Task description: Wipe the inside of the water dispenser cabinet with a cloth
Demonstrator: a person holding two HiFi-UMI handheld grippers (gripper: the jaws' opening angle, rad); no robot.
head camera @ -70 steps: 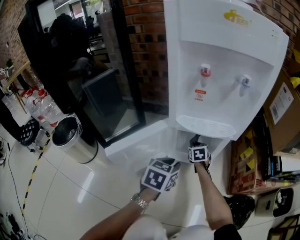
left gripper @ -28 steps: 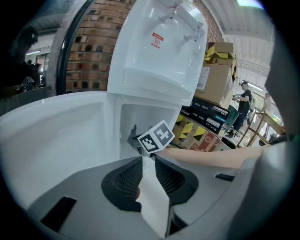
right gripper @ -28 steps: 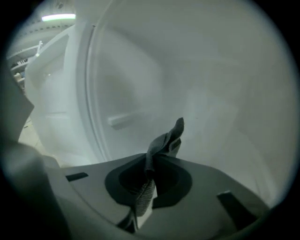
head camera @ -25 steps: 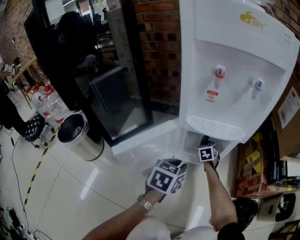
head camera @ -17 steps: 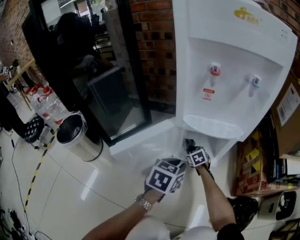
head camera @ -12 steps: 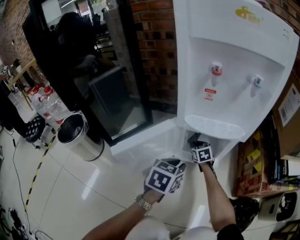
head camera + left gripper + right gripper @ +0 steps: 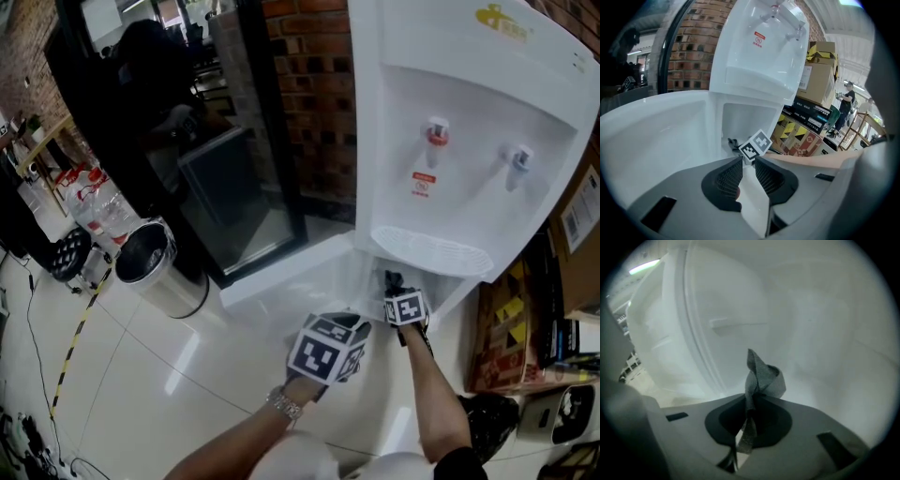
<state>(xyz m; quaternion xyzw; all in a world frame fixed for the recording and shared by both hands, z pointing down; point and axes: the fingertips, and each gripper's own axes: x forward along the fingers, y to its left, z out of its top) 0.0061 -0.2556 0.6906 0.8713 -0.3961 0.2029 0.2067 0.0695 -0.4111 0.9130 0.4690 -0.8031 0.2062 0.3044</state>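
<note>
**A:** What does the head view give you?

**B:** I'm looking down on the water dispenser point(image 7: 469, 131). Its lower door point(image 7: 281, 272) is swung out to the left. My right gripper point(image 7: 394, 284) reaches into the open cabinet point(image 7: 367, 272) under the drip tray. My left gripper point(image 7: 337, 336) hangs just outside it. I'd guess it's held back there so it doesn't crowd a narrow opening.

**A:** And the left gripper view?

**B:** Its jaws stand a little apart, with nothing between them. Beyond them I see the door's white inner face, the cabinet mouth and the right gripper's marker cube point(image 7: 756, 144) at the opening. I read this one as the idle hand.

**A:** Right gripper view?

**B:** The jaws are pressed together on the grey cloth point(image 7: 761, 376). A bunched fold stands up past the tips and a thin tail hangs back between them. The white cabinet wall point(image 7: 825, 333) fills the rest of the picture. The fold is near the wall, but I can't tell whether it touches.

**A:** Why pinch it that way?

**B:** My guess is that the loose fold leads so that cloth, not plastic, meets the wall.

**A:** How far along are you?

**B:** I judge I'm in the middle of wiping, but I can't say how much of the inside has been covered.
</note>
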